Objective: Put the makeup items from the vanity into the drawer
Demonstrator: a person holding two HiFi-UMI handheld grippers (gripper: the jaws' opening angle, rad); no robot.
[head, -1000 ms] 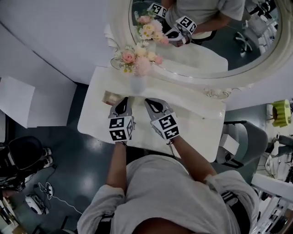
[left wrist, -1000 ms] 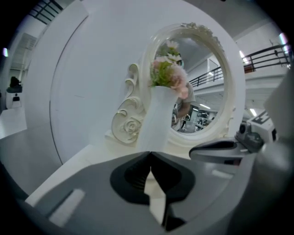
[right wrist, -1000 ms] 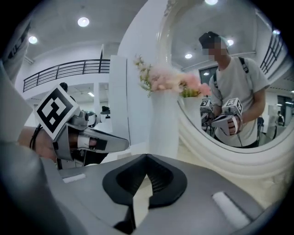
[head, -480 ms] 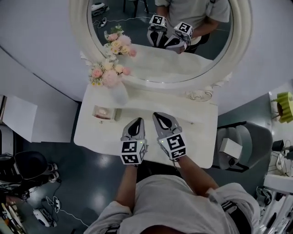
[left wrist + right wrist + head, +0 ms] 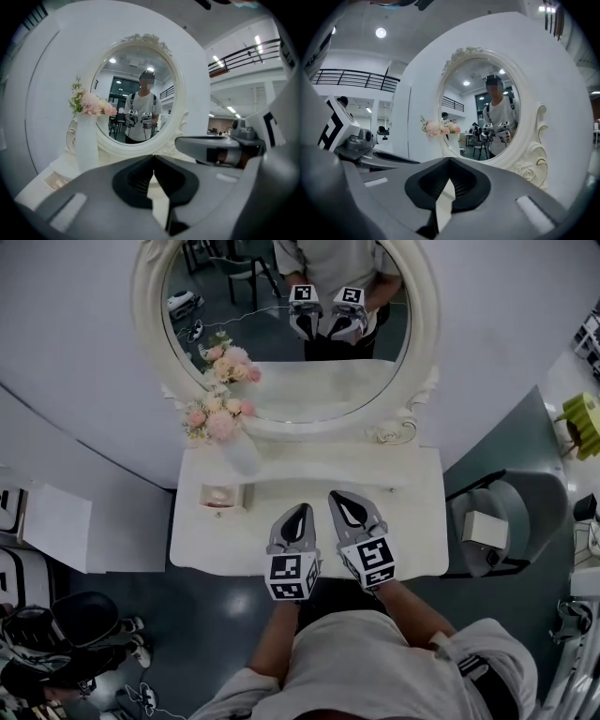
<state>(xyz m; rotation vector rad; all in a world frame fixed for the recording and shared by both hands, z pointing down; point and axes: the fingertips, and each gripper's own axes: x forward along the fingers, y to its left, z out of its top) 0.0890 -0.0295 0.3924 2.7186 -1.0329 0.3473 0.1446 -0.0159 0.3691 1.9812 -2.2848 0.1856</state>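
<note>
On the white vanity (image 5: 412, 521) a small open box holding a pinkish makeup item (image 5: 221, 496) sits at the left, next to the flower vase (image 5: 240, 454); the left gripper view shows that box low at the left (image 5: 55, 180). Both grippers hover side by side over the vanity's front middle, pointing at the oval mirror (image 5: 309, 334). My left gripper (image 5: 301, 511) (image 5: 153, 158) is shut with nothing in it, right of the box. My right gripper (image 5: 339, 495) (image 5: 449, 160) is shut and empty too. No drawer shows in any view.
A grey chair (image 5: 511, 517) with a small white box (image 5: 485, 529) on it stands right of the vanity. A white panel (image 5: 56, 526) lies left of it, with bags and shoes (image 5: 56, 634) on the dark floor. The mirror reflects the person and both grippers.
Both shut grippers have drawn back and up from beside the small box toward the vanity's front middle. The head view has swung so that the mirror is centred.
</note>
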